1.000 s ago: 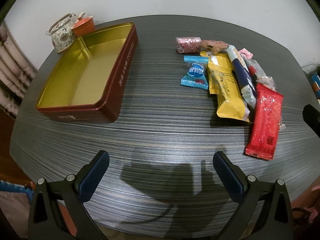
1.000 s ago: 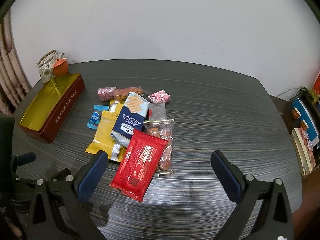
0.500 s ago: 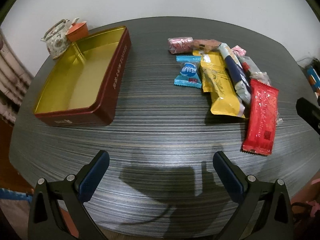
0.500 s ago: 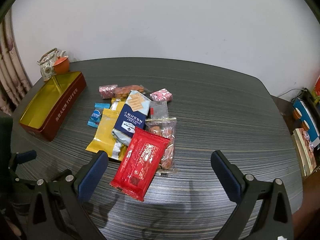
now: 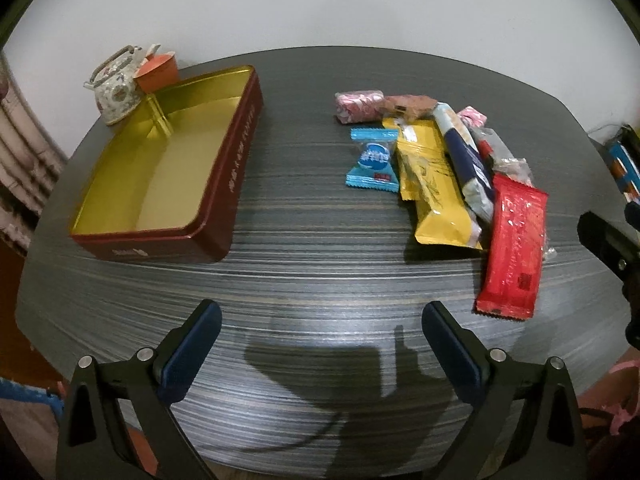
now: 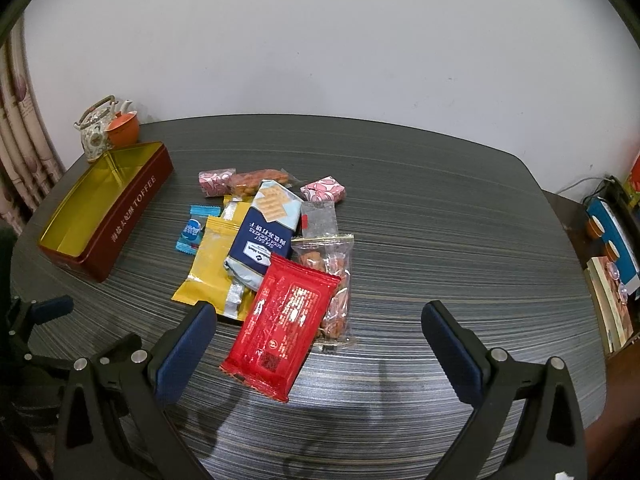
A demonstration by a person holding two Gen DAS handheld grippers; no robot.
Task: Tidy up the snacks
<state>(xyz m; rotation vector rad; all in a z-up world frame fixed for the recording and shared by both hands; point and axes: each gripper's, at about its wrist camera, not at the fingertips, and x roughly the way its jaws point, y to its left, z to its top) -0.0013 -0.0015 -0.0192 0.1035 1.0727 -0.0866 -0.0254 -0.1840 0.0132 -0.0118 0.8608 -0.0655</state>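
An empty dark-red toffee tin (image 5: 224,184) (image 6: 132,208) with a gold inside sits at the table's left. Several snack packets lie in a pile mid-table: a red packet (image 5: 514,248) (image 6: 284,320), a yellow packet (image 5: 434,188) (image 6: 212,264), a navy cracker pack (image 6: 266,240), a blue candy (image 5: 374,160) (image 6: 192,232), pink sweets (image 5: 358,104) (image 6: 324,190) and a clear bag of nuts (image 6: 332,272). My left gripper (image 5: 320,344) hangs open above bare table near the front edge. The right gripper (image 6: 320,344) is open, just short of the red packet.
A patterned teapot (image 5: 118,88) (image 6: 96,132) and an orange cup (image 5: 158,70) (image 6: 122,130) stand behind the tin. Books and boxes (image 6: 612,264) sit beyond the table's right edge. A curtain (image 6: 20,160) hangs at the far left.
Both grippers have drifted slightly, so the tin and the snack pile shift a little in view. Nothing was gripped and both stay open.
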